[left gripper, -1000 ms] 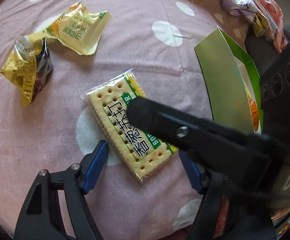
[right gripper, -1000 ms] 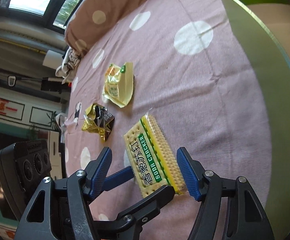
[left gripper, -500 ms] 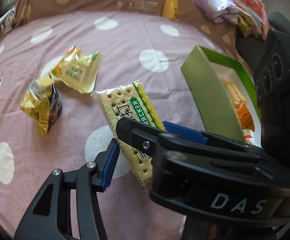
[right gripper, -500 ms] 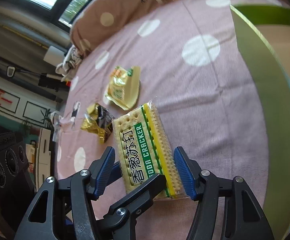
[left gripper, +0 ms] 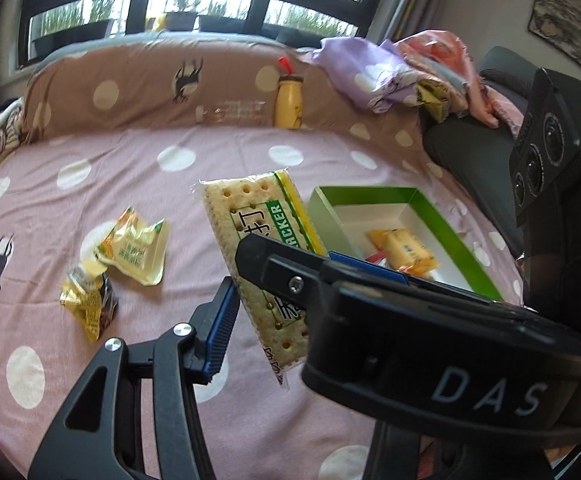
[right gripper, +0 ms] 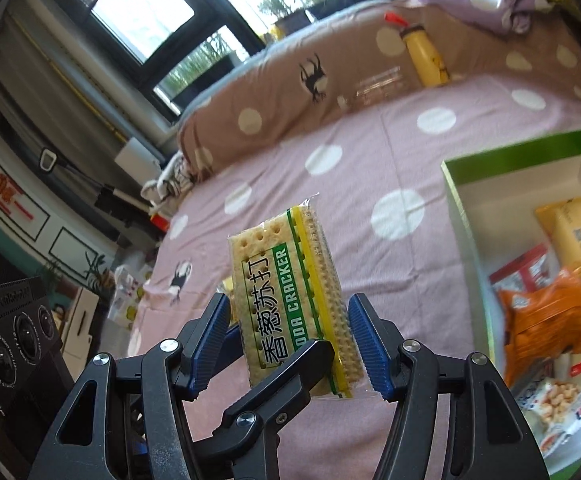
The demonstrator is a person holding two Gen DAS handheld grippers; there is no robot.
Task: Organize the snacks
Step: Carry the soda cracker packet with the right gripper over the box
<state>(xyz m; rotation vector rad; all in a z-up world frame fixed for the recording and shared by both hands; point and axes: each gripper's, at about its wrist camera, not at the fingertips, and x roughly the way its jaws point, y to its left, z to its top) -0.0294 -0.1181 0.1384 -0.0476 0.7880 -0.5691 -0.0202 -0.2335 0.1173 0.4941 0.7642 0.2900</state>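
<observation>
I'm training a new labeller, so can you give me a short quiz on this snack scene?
1. How many loose packets lie on the bedspread in the left wrist view?
2. Where is the cracker pack? A: flat on the bedspread. B: inside the box. C: lifted clear of the bedspread.
3. True or false: the green box is empty.

Key: 1. two; 2. C; 3. false, it already holds several snacks.
</observation>
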